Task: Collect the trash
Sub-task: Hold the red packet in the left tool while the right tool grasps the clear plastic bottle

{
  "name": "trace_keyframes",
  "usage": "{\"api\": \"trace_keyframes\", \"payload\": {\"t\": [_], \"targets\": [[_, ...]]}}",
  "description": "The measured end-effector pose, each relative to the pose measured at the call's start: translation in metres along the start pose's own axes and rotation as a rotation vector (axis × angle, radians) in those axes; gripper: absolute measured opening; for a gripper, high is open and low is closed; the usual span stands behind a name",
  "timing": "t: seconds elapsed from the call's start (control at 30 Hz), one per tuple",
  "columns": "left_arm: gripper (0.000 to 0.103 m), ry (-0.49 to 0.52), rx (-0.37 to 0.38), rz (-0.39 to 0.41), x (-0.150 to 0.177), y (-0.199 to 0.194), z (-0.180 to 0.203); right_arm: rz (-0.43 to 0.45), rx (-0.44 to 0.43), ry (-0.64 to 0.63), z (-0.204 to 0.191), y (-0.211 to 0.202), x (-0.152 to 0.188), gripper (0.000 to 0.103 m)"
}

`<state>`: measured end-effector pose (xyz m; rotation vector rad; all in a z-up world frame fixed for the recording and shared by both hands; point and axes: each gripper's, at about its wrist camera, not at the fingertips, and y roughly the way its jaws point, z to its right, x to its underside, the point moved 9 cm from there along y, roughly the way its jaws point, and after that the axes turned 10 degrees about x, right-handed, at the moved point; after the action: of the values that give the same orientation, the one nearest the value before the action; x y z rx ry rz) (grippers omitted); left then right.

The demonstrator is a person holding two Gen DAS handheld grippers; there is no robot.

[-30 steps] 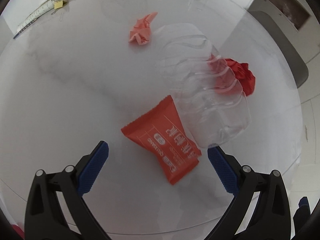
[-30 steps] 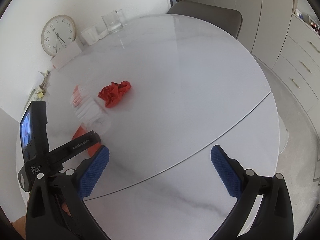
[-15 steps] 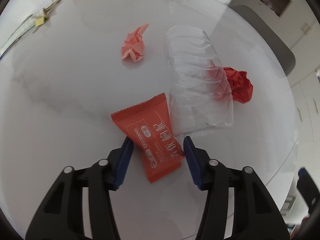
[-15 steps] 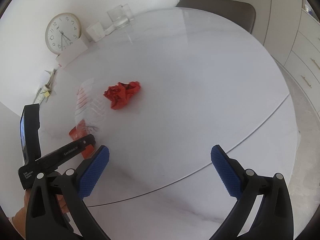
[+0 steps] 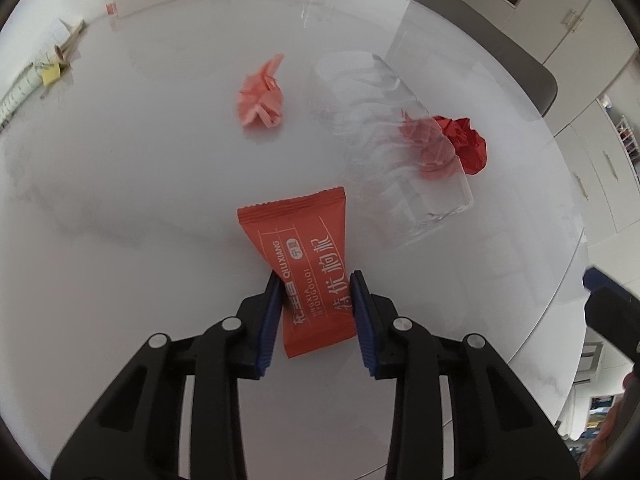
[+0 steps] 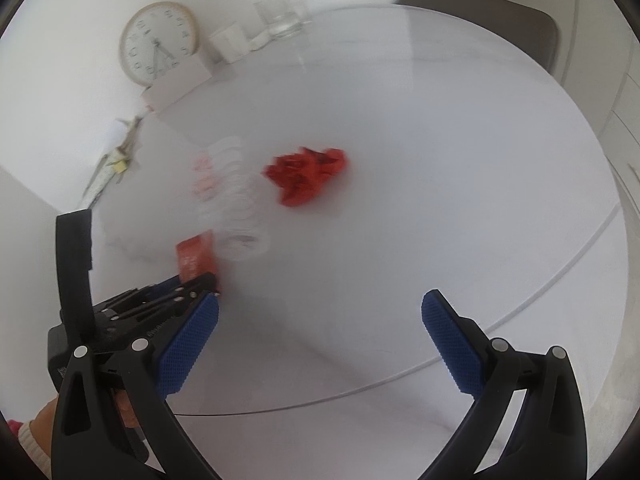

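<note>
Left claw (image 5: 315,280), wide a second ago, has just been closing and now clamps the orange packet (image 5: 306,256) at lower centre on the table (image 5: 120,208). Right claw (image 6: 320,332) gapes empty. Pickup appears secured; bottle (image 5: 396,148) and paper wads (image 5: 262,98) remain uncollected above.
</note>
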<state>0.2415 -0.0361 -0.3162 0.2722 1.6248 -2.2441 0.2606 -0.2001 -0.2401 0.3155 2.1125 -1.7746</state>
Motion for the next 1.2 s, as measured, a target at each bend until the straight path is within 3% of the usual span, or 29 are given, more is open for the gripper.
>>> {"api": "trace_keyframes", "payload": {"t": [0.13, 0.3, 0.53, 0.8, 0.87, 0.9, 1.0, 1.2], "targets": [[0.033, 0.044, -0.043, 0.017, -0.004, -0.017, -0.015, -0.002, -0.018, -0.064, -0.039, 0.007, -0.018, 0.101], [0.033, 0.066, -0.074, 0.033, -0.009, -0.036, -0.041, -0.05, 0.014, -0.14, -0.08, 0.046, -0.042, 0.101], [0.033, 0.071, -0.062, 0.019, -0.013, -0.038, -0.055, -0.133, 0.093, -0.173, -0.094, 0.094, -0.047, 0.101], [0.033, 0.057, -0.054, -0.017, -0.013, -0.032, -0.063, -0.166, 0.151, -0.229, -0.106, 0.121, -0.049, 0.101], [0.033, 0.05, -0.052, -0.019, -0.012, -0.032, -0.063, -0.187, 0.154, -0.233, -0.108, 0.128, -0.049, 0.092], [0.033, 0.049, -0.055, -0.022, -0.012, -0.033, -0.062, -0.2, 0.155, -0.23, -0.107, 0.13, -0.047, 0.078], [0.033, 0.049, -0.065, -0.021, -0.013, -0.033, -0.064, -0.194, 0.144, -0.234, -0.11, 0.127, -0.048, 0.061], [0.033, 0.053, -0.074, -0.006, -0.01, -0.042, -0.064, -0.183, 0.105, -0.216, -0.107, 0.108, -0.038, 0.061]]}}
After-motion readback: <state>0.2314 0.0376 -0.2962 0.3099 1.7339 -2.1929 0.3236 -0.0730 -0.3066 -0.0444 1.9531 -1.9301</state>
